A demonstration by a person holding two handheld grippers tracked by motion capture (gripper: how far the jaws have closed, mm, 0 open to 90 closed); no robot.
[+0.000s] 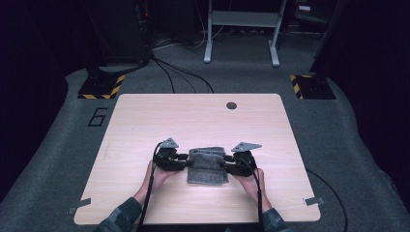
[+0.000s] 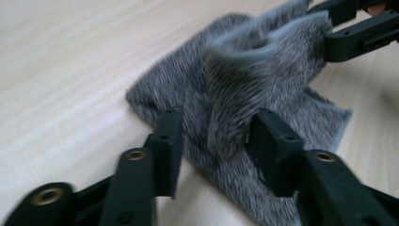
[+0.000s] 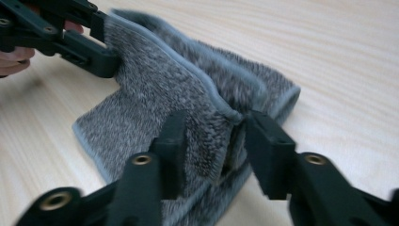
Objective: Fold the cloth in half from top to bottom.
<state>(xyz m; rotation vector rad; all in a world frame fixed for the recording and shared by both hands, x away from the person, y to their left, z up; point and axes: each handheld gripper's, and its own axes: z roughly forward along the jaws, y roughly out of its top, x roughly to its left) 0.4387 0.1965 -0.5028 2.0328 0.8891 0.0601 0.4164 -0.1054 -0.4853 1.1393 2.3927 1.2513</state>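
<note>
The left claw (image 2: pixel 214 141) stands spread, its jaws on either side of a raised fold of the grey towel (image 2: pixel 249 89) without pressing it; the pile bulges freely between them. The right claw (image 3: pixel 211 141) is likewise spread, a hemmed edge of the towel lying in the gap and touching the inner face of one jaw at most, not pinched. Neither claw has a real hold on the cloth, which rests under its own weight.

In the high view the left claw (image 1: pixel 183 157) and right claw (image 1: pixel 227 166) meet the towel (image 1: pixel 207 166) from opposite short sides, both low over the worktop (image 1: pixel 193 116). That fits a two-handed fold: each claw takes one end so the cloth moves evenly and the edges line up.

The towel lies near the front middle of the worktop, already doubled into a small block with a loose hump at its far edge. The hands (image 1: pixel 157 175) sit just behind the claws, wrists low, which keeps the jaws nearly level with the cloth.

A dark round hole (image 1: pixel 231 105) marks the worktop's far side, well apart from the work.
</note>
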